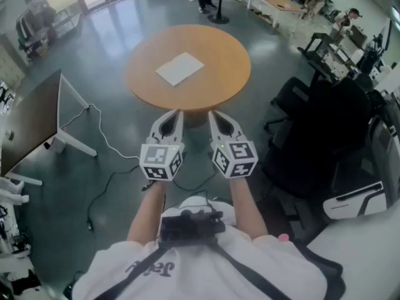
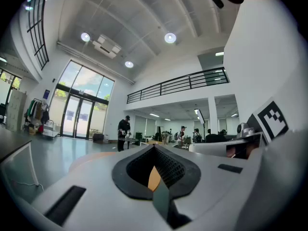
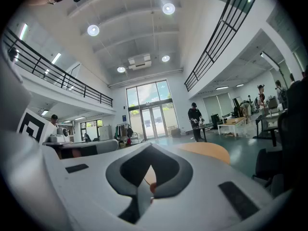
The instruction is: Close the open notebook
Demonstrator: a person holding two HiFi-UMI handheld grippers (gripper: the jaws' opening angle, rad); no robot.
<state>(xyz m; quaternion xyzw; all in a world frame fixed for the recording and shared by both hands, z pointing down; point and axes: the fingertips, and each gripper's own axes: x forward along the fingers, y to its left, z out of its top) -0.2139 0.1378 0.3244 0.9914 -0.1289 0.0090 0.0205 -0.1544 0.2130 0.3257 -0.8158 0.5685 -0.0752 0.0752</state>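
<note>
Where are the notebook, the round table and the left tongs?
notebook (image 1: 180,68): head view, middle of its white page.
round table (image 1: 219,58): head view, bare wood right of the notebook.
left tongs (image 1: 179,113): head view, closed tips.

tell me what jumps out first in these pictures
The round wooden table in the middle of the floor catches the eye first, with a white notebook lying flat near its centre. Just short of it, the left hand-held gripper and the right hand-held gripper are held side by side, both shut and empty. A black office chair stands at the right.
</note>
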